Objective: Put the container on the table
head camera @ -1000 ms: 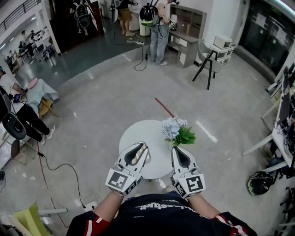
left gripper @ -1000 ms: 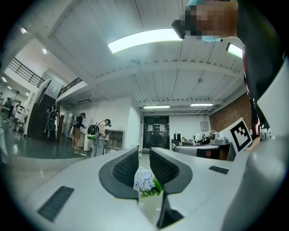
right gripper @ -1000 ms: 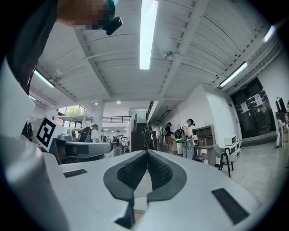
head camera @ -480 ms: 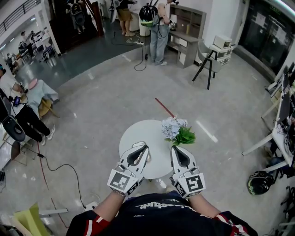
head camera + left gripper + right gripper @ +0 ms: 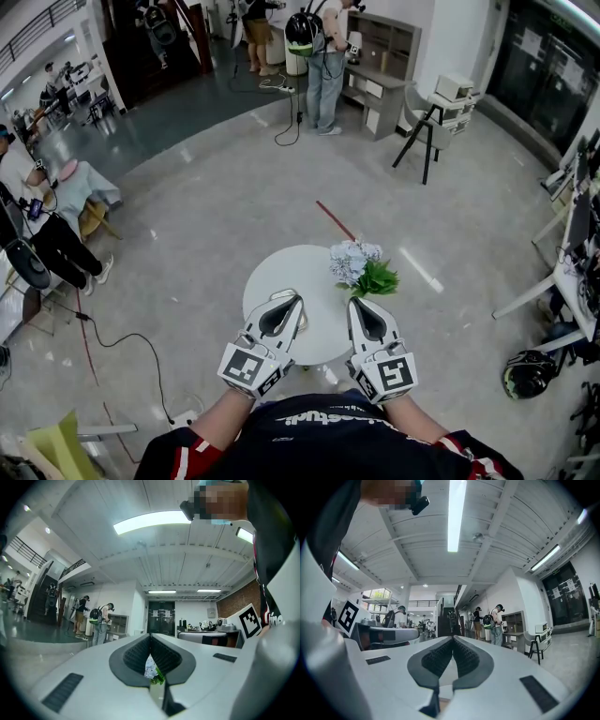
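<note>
Because the left claw [image 5: 289,300], whose jaws have just been closing on nothing, and the right claw [image 5: 358,302] hang pinched together and empty over the near edge of the round worktop [image 5: 291,270], and no container is in view, a blind reach may topple the flowers [image 5: 356,262] at its right rim.

1. My head camera looks steeply down from well above the round table [image 5: 281,272], which sits near centre; the tongs are close in at 6 o'clock.
2. The left gripper [image 5: 151,635] camera rides just behind its jaws and faces level. The flowers [image 5: 152,670] at its 6 o'clock also show in the head view.
3. The right gripper [image 5: 453,637] camera does likewise. The standing people [image 5: 492,620] at its 4 o'clock are at the head view's 12 o'clock.
</note>
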